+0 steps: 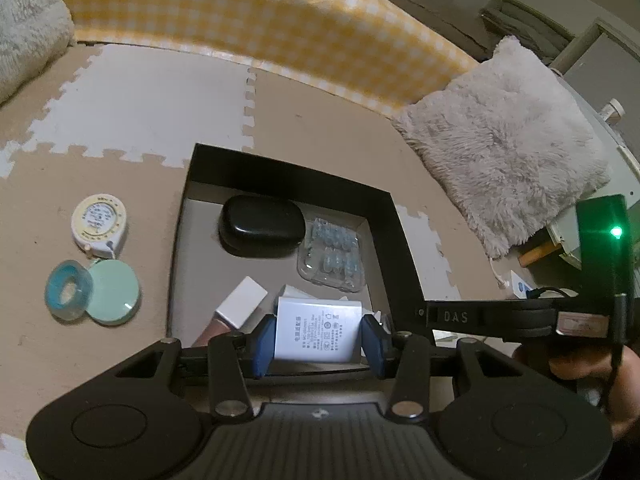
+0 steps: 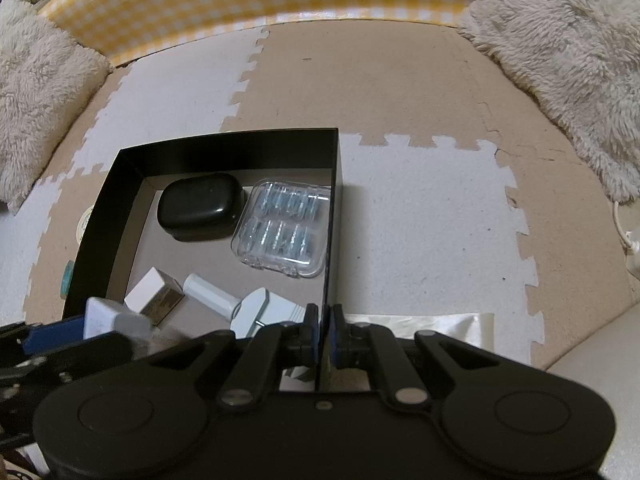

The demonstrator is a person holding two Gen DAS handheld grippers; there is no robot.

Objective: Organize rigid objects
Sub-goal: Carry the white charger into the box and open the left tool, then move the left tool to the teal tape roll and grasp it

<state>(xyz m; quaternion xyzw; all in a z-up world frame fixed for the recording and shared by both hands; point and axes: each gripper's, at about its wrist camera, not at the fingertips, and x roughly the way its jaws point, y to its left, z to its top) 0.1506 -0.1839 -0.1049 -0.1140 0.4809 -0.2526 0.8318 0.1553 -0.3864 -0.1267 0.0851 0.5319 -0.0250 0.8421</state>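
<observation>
My left gripper (image 1: 318, 334) is shut on a white power adapter (image 1: 318, 332), its blue pads pressing both sides, above the near end of the black box (image 1: 288, 168). In the right wrist view the adapter (image 2: 104, 316) hangs at the box's near left corner. My right gripper (image 2: 320, 332) is shut on the right wall of the box (image 2: 334, 208). Inside lie a black case (image 2: 198, 208), a clear case of blue parts (image 2: 284, 232), a small white box (image 2: 150, 292) and a white plug (image 2: 208, 292). A round tape measure (image 1: 100, 224) and an open green compact (image 1: 114, 298) lie on the mat, left of the box.
Foam puzzle mats (image 2: 420, 208) cover the floor. A yellow checked cloth (image 1: 248, 20) runs along the back. Fluffy cushions lie at the right (image 1: 504, 140) and the far left (image 1: 28, 28). A shiny packet (image 2: 432, 332) lies by the right gripper.
</observation>
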